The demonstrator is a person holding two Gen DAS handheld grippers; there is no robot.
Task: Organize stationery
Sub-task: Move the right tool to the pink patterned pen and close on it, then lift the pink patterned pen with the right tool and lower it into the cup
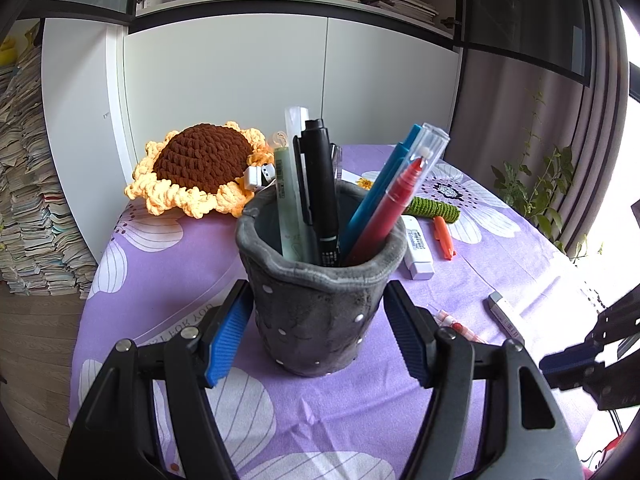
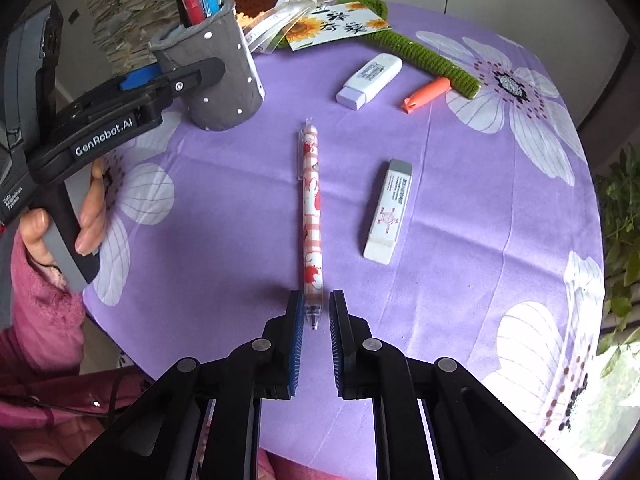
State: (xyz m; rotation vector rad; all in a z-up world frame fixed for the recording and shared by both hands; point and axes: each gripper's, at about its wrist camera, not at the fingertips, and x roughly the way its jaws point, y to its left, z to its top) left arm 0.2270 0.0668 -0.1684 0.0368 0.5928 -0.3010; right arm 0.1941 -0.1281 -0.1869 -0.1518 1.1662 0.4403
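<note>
Item: patterned pen [image 2: 311, 216], lying on the purple tablecloth [image 2: 460, 208]. The right gripper [image 2: 313, 312] is clamped on its tip end. Risk: with so little of the pen gripped, it may swing or slip out on the lift.

Item: grey pen cup [image 1: 316, 280] (already crowded), held steady between the left gripper [image 1: 316, 336] pads. Risk: its soft wall may buckle.

Only the right view shows both correction tapes [image 2: 390, 212] fully; only the left shows the cup's contents.

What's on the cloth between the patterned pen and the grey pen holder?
Nothing: in the right wrist view only bare purple cloth separates the patterned pen from the grey pen holder.
</note>
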